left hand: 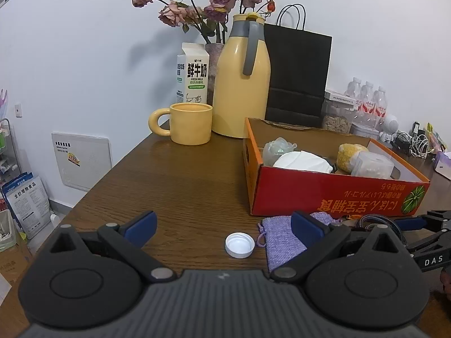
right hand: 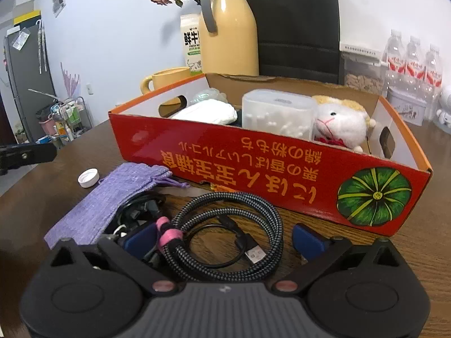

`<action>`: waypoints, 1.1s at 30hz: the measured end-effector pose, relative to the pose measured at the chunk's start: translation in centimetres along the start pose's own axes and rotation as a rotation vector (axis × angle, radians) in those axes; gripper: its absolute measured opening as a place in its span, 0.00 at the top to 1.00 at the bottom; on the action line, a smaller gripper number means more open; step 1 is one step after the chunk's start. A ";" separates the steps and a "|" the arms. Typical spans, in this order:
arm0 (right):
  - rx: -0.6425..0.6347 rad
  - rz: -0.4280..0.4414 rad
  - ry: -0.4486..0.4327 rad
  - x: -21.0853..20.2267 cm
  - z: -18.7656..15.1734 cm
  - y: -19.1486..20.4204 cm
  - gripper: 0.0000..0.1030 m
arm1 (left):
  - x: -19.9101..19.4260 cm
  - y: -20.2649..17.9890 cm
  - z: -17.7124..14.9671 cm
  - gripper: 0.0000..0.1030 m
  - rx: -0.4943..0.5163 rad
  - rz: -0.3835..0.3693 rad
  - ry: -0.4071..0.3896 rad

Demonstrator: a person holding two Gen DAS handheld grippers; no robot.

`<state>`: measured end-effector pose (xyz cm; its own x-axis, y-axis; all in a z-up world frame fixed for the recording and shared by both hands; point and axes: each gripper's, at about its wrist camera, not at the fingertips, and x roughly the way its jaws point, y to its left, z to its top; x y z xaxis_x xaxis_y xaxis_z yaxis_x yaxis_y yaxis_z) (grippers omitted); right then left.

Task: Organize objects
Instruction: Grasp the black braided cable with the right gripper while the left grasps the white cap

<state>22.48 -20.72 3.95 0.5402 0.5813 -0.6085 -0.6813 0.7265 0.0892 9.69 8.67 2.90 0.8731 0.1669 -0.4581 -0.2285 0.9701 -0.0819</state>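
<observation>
The left hand-held gripper (left hand: 224,226) hovers over the wooden counter (left hand: 180,186) with its blue pads spread wide and nothing between them. A white bottle cap (left hand: 240,245) lies on the bare wood just ahead of it, at about 1 o'clock. A purple drawstring pouch (left hand: 279,239) lies at 3 o'clock of the cap, just beside it.

The right hand-held gripper (right hand: 224,240) also has its pads wide apart. A coiled braided cable (right hand: 225,225) with a pink tie lies between them on the counter, and the pads do not press on it. At 12 o'clock of the cable stands the red cardboard box (right hand: 253,174). It holds a plush sheep (right hand: 341,124), a clear tub of cotton swabs (right hand: 277,115) and a white folded item (right hand: 208,114).
</observation>
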 end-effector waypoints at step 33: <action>0.086 -0.203 -0.281 -6.1 -2.5 -0.6 0.13 | 5.9 -0.3 -1.2 0.00 0.047 0.085 0.205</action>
<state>18.39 -25.64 5.67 0.7834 0.4913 -0.3807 -0.5082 0.8589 0.0625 14.33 9.15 -0.85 0.7447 0.2139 -0.6322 -0.2730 0.9620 0.0039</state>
